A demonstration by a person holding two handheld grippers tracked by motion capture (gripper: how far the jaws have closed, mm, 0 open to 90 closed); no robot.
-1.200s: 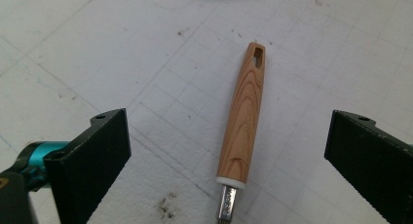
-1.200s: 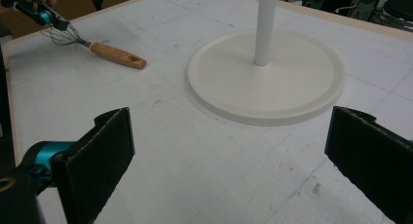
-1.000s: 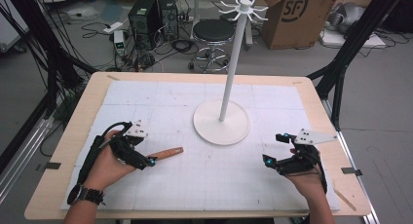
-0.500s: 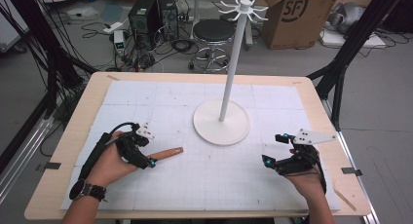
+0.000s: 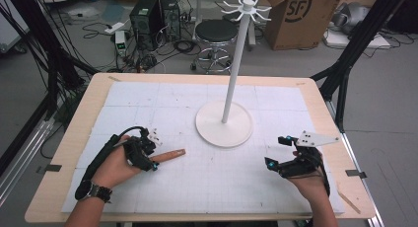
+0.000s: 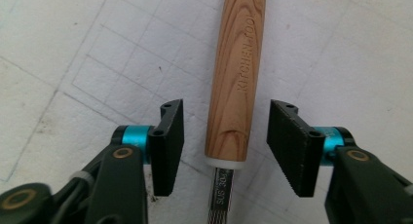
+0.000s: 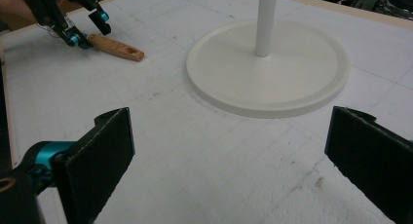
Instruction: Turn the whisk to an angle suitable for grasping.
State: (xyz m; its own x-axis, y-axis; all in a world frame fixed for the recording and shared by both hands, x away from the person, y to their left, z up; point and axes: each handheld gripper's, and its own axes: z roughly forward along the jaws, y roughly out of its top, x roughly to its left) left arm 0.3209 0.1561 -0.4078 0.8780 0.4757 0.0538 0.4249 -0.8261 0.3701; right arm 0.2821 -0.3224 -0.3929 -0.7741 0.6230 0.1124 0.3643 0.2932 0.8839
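Observation:
A kitchen tool with a wooden handle (image 5: 167, 155) lies flat on the white mat, left of the stand. My left gripper (image 5: 152, 155) sits over the handle's near end. In the left gripper view the handle (image 6: 236, 78) runs up between the two black pads, with a gap on each side and a metal shank below it. These jaws have just been closing around the handle, and the pads do not touch it. My right gripper (image 5: 275, 151) rests at the table's right, open wide with nothing between its pads (image 7: 104, 156).
A white stand has a round base (image 5: 224, 123) at the mat's middle, and its pole carries hooks at the top (image 5: 246, 7). The same base (image 7: 292, 73) lies just ahead in the right gripper view. The wooden table edge (image 5: 315, 89) frames the mat.
The left gripper's jaws have narrowed around the wooden handle, and the hand has shifted slightly. The right hand and the tool have stayed in place.

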